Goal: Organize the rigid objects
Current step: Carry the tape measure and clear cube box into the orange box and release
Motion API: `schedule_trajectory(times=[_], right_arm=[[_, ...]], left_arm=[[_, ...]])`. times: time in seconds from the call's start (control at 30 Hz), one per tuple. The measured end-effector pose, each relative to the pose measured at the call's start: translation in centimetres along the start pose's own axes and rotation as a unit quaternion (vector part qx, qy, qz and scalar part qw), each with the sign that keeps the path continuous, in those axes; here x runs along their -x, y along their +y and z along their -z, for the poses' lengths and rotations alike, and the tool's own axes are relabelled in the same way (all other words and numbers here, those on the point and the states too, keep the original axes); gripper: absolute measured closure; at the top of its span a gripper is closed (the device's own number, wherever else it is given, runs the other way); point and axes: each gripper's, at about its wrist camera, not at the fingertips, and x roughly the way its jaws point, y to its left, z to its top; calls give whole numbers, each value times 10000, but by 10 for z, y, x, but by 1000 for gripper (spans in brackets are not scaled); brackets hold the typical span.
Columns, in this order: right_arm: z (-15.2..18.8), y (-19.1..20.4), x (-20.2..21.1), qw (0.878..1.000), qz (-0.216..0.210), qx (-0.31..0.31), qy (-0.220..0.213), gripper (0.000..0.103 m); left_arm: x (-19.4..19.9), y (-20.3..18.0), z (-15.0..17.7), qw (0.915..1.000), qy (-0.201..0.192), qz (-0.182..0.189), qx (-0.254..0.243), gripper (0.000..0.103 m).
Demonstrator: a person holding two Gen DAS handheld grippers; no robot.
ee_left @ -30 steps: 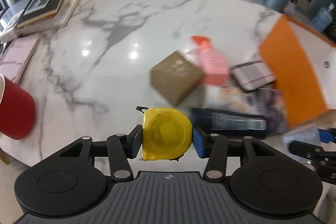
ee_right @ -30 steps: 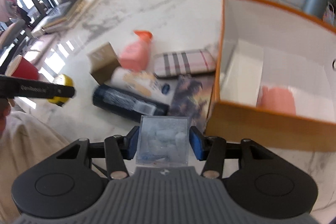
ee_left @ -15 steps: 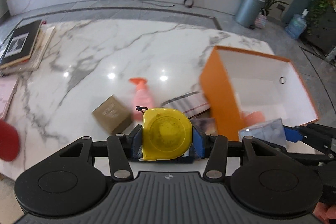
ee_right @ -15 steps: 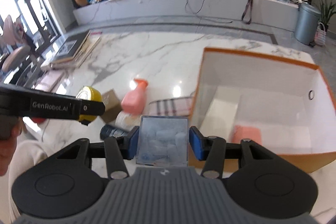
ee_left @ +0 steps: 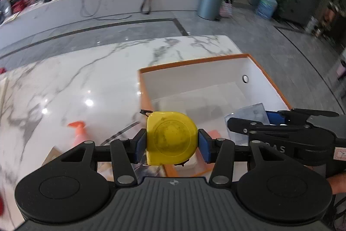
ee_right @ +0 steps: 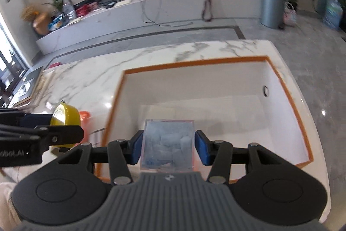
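My left gripper (ee_left: pixel 172 144) is shut on a yellow tape measure (ee_left: pixel 170 138), held above the near left corner of the orange box (ee_left: pixel 194 63). The right gripper (ee_right: pixel 168 147) is shut on a clear plastic box (ee_right: pixel 167 144) with pale blue contents, hanging over the orange box's (ee_right: pixel 194 64) white inside. In the left wrist view the right gripper (ee_left: pixel 246 122) with the clear box (ee_left: pixel 248 116) shows at the right. In the right wrist view the left gripper (ee_right: pixel 62 122) and the tape measure (ee_right: pixel 66 116) show at the left.
The orange box stands at the right end of the marble table (ee_left: pixel 75 83). A pink spray bottle (ee_left: pixel 79 131) and a brown carton (ee_left: pixel 50 154) lie left of it. Beyond the table are grey floor, a grey bin (ee_right: pixel 272 7) and a low white bench (ee_right: pixel 151 8).
Both grippers have risen and swung right, from over the loose objects to over the orange box. Each keeps its object in its jaws.
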Motion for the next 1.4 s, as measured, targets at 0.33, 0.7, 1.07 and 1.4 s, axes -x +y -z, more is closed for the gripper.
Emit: schedule_trajectory(times=[0.33,0.7,1.07,1.4], right_arm=[[-17,-59,-39,9969,252,-736,124,52],[-44,-82,-82,9945,298,-886,464,52],[-35,-84,-102,9920,372,-1000,681,52],[-28,-76,-111,9913,224,-1005,820,53]], left_arm=[[-74,-34,-22,9971,532,485,-243,46],[-148,-41,-33,9912,1121,707,-16,46],[-183,-38,-27,9830,1760,463,242,46],[-178,-35,-18,9846,1730,224,140,40]])
